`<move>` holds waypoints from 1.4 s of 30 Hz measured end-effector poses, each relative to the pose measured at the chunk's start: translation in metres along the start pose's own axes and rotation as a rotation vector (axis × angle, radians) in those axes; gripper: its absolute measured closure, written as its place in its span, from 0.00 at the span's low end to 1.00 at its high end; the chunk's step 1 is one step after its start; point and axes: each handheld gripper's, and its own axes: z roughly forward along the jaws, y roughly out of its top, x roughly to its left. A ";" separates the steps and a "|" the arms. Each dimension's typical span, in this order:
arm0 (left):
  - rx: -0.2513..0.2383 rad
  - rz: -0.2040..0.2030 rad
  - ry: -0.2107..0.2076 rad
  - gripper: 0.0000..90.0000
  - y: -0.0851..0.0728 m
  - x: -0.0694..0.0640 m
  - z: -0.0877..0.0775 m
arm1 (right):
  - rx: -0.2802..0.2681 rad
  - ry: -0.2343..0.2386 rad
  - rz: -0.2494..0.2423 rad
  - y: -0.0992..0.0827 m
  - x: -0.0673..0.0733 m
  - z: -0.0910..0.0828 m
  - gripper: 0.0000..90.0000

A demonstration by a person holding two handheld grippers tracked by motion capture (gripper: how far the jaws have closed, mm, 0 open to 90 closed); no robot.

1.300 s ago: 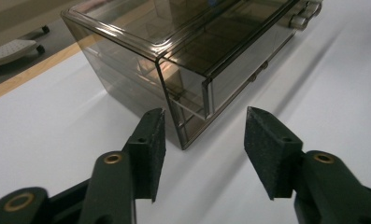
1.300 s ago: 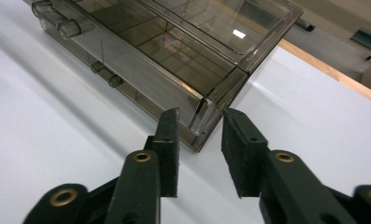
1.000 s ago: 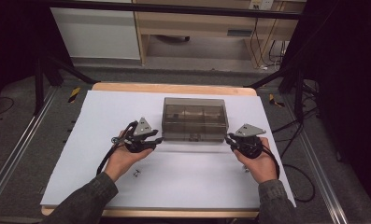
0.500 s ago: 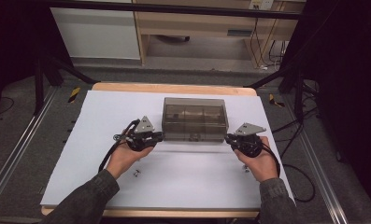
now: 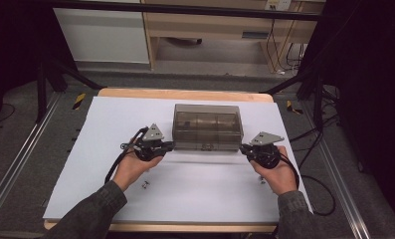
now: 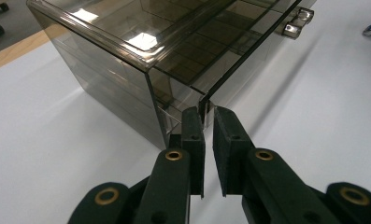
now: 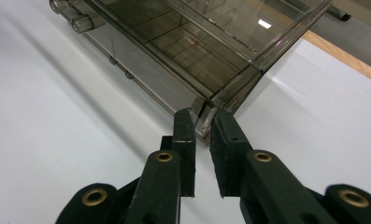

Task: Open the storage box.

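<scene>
- A white surface (image 5: 100,164) lies over a wooden top, with dark floor and cables around it.
- Between the two tools stands a smoky, see-through plastic box (image 5: 207,124), ribbed with dividers inside; its compartments look bare.
- Its long axis runs from one tool to the other, and its front lip with a small latch (image 6: 295,25) faces the person.
- The left tool (image 6: 207,122) has just been closing and pinches the front lip's thin edge at the box's left corner.
- The right tool (image 7: 202,122) is clenched on the right corner's edge.
</scene>
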 end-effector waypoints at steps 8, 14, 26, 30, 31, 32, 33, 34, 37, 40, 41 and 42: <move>-0.007 0.001 -0.008 0.92 -0.005 -0.008 -0.006 | -0.005 0.004 -0.006 -0.004 0.008 -0.009 0.90; -0.014 0.009 -0.005 0.92 -0.009 -0.014 -0.011 | -0.017 0.007 -0.014 -0.008 0.014 -0.015 0.90; -0.010 0.023 -0.016 0.93 -0.014 -0.024 -0.019 | -0.019 0.010 -0.024 -0.012 0.023 -0.025 0.90; -0.007 0.031 -0.021 0.93 -0.015 -0.027 -0.021 | -0.017 0.011 -0.023 -0.015 0.026 -0.028 0.90; -0.007 0.033 -0.020 0.93 -0.015 -0.028 -0.021 | -0.018 0.012 -0.023 -0.015 0.026 -0.028 0.90; -0.008 0.035 -0.022 0.93 -0.016 -0.028 -0.021 | -0.019 0.012 -0.022 -0.016 0.027 -0.028 0.90; -0.007 0.036 -0.024 0.93 -0.016 -0.028 -0.022 | -0.018 0.014 -0.022 -0.017 0.027 -0.028 0.90; -0.006 0.037 -0.025 0.93 -0.016 -0.028 -0.021 | -0.018 0.014 -0.023 -0.017 0.027 -0.028 0.90; -0.003 0.032 -0.024 0.93 -0.017 -0.029 -0.021 | -0.016 0.015 -0.021 -0.019 0.029 -0.028 0.90; -0.003 0.040 -0.024 0.93 -0.018 -0.029 -0.020 | -0.014 0.013 -0.022 -0.020 0.029 -0.027 0.90; -0.002 0.040 -0.025 0.93 -0.019 -0.030 -0.020 | -0.014 0.014 -0.018 -0.020 0.029 -0.027 0.90; -0.002 0.040 -0.024 0.93 -0.019 -0.030 -0.020 | -0.013 0.013 -0.019 -0.020 0.028 -0.026 0.90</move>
